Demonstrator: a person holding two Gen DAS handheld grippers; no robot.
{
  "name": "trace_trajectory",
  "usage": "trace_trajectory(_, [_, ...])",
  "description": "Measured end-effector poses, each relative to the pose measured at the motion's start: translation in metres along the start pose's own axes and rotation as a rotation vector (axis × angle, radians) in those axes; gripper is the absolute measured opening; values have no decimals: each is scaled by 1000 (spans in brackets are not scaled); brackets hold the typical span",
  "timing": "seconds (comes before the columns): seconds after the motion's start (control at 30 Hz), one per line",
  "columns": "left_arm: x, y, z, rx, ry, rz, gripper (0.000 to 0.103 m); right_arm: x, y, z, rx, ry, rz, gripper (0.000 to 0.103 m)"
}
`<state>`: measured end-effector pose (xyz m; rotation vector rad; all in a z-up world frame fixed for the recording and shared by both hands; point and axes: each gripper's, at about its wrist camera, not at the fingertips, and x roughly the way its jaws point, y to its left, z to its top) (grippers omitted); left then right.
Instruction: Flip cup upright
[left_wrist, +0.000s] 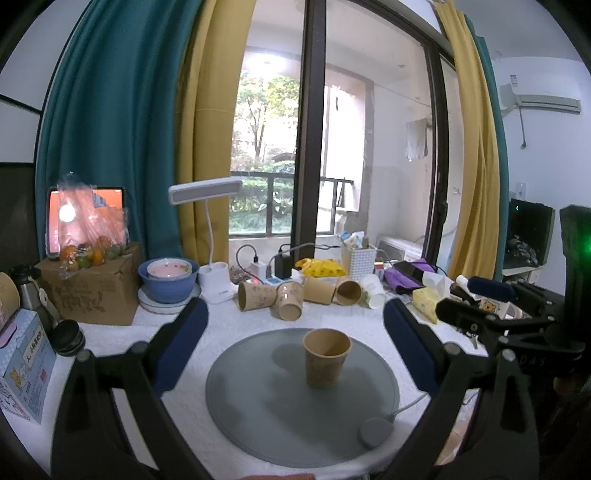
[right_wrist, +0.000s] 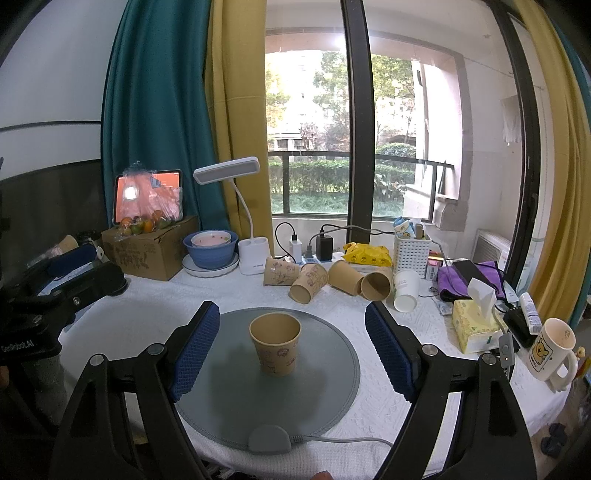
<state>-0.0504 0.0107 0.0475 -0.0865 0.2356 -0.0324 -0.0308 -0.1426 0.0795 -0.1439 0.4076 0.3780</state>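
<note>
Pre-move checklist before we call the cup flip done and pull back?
1. Paper cup upright, mouth up: ok.
2. Cup on the grey round mat, away from its edge: ok.
3. Left gripper open, pads apart from cup: ok.
4. Right gripper open, pads apart from cup: ok.
5. Mat cable outside the grippers' way back: cannot tell.
6. Brown cups lying behind the mat need flipping: cannot tell.

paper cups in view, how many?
6, maybe more hidden in the clutter. One brown cup upright on the grey mat. Four brown cups on their sides behind it. One white cup lying right of those.
</note>
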Motion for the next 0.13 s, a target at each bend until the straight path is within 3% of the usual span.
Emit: trace_trajectory(0.13, [-3, -2, 0, 5, -19, -2, 97, 0, 1, -1, -4, 2, 4, 84])
